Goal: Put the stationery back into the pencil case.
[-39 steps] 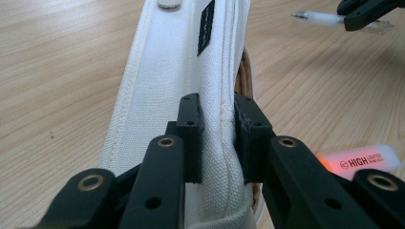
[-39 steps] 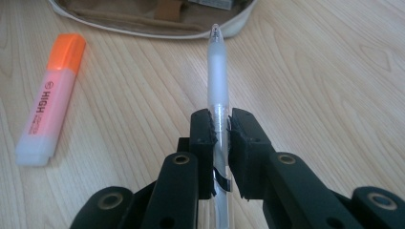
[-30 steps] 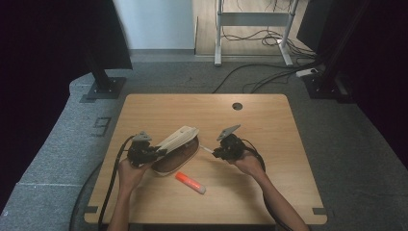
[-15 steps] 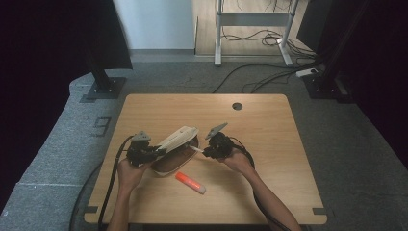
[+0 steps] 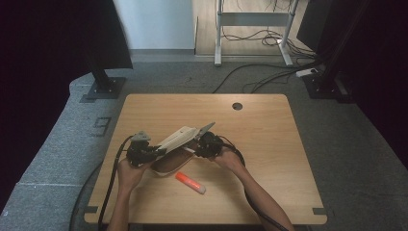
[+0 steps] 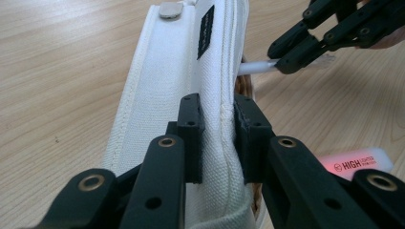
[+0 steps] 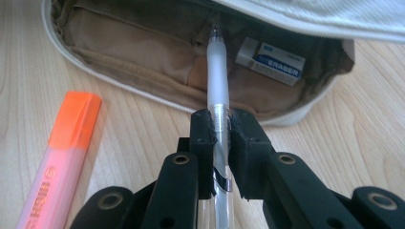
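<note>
The pencil case (image 6: 191,86) is off-white woven cloth, matt and ribbed along its stitched seam, with a tan fabric lining (image 7: 157,52). The pen (image 7: 217,71) is frosted translucent plastic with a glossy clear section. The highlighter (image 7: 62,157) is smooth orange plastic. The eraser (image 7: 272,61) wears what looks like a printed paper sleeve. The table (image 5: 269,134) is matt wood-grain.

Black two-jaw left gripper (image 6: 215,138), brass-ringed pivot screws, bare forearms, black cables
</note>
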`<state>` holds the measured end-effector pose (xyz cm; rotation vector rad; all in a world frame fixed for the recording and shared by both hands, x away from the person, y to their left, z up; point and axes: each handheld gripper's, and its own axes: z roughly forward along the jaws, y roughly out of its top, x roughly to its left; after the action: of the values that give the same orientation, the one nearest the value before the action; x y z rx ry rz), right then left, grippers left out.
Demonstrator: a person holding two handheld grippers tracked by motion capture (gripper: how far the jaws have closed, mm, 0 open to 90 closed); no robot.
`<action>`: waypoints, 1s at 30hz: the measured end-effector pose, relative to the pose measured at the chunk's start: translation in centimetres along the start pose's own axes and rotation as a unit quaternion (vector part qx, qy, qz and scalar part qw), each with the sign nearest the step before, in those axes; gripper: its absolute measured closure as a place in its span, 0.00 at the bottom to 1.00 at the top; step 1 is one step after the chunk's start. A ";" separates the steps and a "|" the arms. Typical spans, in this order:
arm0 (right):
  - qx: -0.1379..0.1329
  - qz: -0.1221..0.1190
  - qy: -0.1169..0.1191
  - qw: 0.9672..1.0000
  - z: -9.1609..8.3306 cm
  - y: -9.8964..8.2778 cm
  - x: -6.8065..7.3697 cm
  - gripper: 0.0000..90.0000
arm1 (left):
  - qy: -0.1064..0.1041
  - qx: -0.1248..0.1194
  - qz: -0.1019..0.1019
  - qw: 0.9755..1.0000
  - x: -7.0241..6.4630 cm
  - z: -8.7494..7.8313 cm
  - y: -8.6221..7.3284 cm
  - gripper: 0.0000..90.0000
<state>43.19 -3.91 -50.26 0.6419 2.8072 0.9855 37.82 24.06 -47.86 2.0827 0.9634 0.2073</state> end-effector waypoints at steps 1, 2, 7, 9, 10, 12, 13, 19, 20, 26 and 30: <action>0.001 0.000 -0.001 1.000 0.2 0.2 0.0 0.87 | 0.000 0.000 0.000 1.000 0.0 0.0 0.0 0.84; 0.001 -0.002 0.000 1.000 0.3 0.3 0.1 0.87 | 0.000 0.000 0.000 1.000 0.0 0.0 0.0 0.84; 0.004 -0.007 0.002 1.000 1.2 1.3 0.3 0.87 | -0.001 -0.001 0.000 1.000 0.0 0.0 0.0 0.84; 0.003 -0.008 0.001 1.000 1.6 1.6 0.5 0.87 | -0.002 -0.001 0.000 1.000 -0.1 0.0 0.0 0.84; 0.003 -0.008 0.002 1.000 1.7 1.7 0.5 0.87 | -0.002 -0.002 0.000 1.000 -0.1 0.0 0.0 0.84; 0.004 -0.010 0.000 1.000 2.1 2.0 0.6 0.87 | -0.003 -0.002 -0.001 1.000 -0.1 0.0 0.0 0.84; 0.006 -0.008 -0.001 1.000 2.3 2.2 0.7 0.87 | -0.004 -0.003 -0.001 1.000 -0.1 0.0 0.0 0.84; 0.000 -0.015 -0.003 1.000 3.5 3.2 1.0 0.87 | -0.005 -0.001 0.001 1.000 -0.1 0.0 0.1 0.84; -0.002 -0.015 -0.003 1.000 3.6 3.3 1.0 0.87 | -0.004 -0.001 0.002 1.000 -0.2 0.0 0.1 0.84; -0.009 -0.019 -0.002 1.000 4.5 4.0 1.4 0.87 | -0.007 -0.002 0.003 1.000 -0.2 0.0 0.2 0.84; -0.010 -0.020 0.000 1.000 5.1 4.2 1.7 0.86 | -0.005 0.000 0.003 1.000 -0.2 0.1 0.2 0.84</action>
<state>44.32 2.65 -51.57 0.5805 2.7949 1.0043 37.80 23.79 -47.71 2.0850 0.9515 0.1995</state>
